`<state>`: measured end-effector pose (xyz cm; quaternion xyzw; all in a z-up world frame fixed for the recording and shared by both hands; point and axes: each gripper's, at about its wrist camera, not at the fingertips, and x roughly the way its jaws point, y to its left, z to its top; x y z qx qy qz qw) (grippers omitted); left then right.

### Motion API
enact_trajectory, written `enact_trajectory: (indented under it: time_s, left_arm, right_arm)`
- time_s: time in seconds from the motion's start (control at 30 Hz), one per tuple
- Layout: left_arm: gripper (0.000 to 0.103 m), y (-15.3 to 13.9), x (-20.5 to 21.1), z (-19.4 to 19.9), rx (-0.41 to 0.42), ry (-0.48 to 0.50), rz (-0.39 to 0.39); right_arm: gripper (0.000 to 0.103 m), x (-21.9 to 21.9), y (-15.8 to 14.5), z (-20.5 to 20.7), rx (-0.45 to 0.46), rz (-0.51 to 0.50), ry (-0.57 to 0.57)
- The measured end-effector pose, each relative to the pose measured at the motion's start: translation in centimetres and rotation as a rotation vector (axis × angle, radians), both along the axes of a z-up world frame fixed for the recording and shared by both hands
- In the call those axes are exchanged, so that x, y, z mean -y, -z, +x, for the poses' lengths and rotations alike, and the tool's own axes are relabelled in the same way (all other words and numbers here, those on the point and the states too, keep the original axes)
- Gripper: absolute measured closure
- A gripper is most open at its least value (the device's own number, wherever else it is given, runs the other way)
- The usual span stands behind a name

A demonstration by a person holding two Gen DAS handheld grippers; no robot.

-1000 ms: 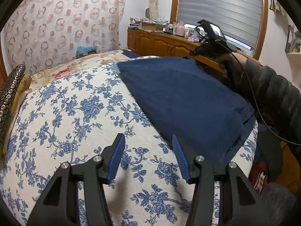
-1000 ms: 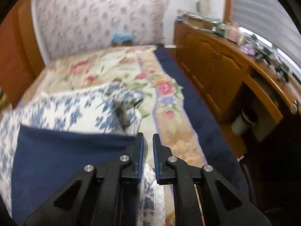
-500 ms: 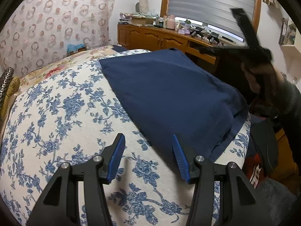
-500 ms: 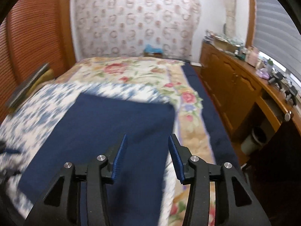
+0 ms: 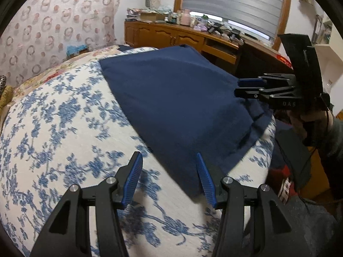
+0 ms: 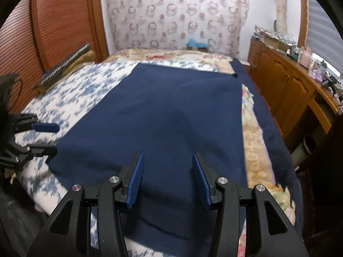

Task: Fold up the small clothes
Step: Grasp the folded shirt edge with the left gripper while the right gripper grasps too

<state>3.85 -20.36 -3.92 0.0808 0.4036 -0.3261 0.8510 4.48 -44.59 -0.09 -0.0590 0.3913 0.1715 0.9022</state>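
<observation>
A folded navy blue garment (image 6: pixel 167 115) lies flat on a bed covered by a white quilt with a blue flower print (image 5: pixel 64 115). Nearer the headboard a cream blanket with pink flowers (image 6: pixel 171 54) shows beyond the quilt.

The left gripper (image 5: pixel 169 177) hangs over the near corner of the garment, tilted downward. Its two blue ribbed fingers (image 5: pixel 134 177) stand about half open, with nothing between them; one finger is over the quilt and the other over the garment's edge (whether the tips touch the cloth cannot be told). Seen from the right wrist camera, the same gripper (image 6: pixel 46 137) sits at the left edge of the garment, its jaws apart.

The right gripper (image 6: pixel 167 180) points down over the near end of the navy garment. Its jaws are parted to a middling gap, holding nothing, and the cloth lies flat below them. From the left wrist camera, this gripper (image 5: pixel 241 87) appears at the garment's far right side, just beside or over a folded layer of the cloth, held by a hand (image 5: pixel 306 120) in a dark sleeve.

A wooden dresser (image 5: pixel 171 36) crowded with small items runs along the wall beside the bed, under a window blind (image 5: pixel 231 2).
</observation>
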Motion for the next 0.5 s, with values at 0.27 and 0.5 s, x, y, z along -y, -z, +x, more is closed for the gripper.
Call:
enact_trajectory:
  time_s: [0.27, 0.5]
  left_arm:
    - [0.068, 0.6, 0.9, -0.4, -0.056, 0.048, -0.009]
    - [0.101, -1.0, 1.0, 0.0, -0.075, 0.062, -0.055]
  right_arm:
    - [0.043, -0.4, 0.5, -1.5, -0.031, 0.012, -0.036]
    - [0.032, -1.8, 1.4, -2.8, -0.058, 0.007, -0.116]
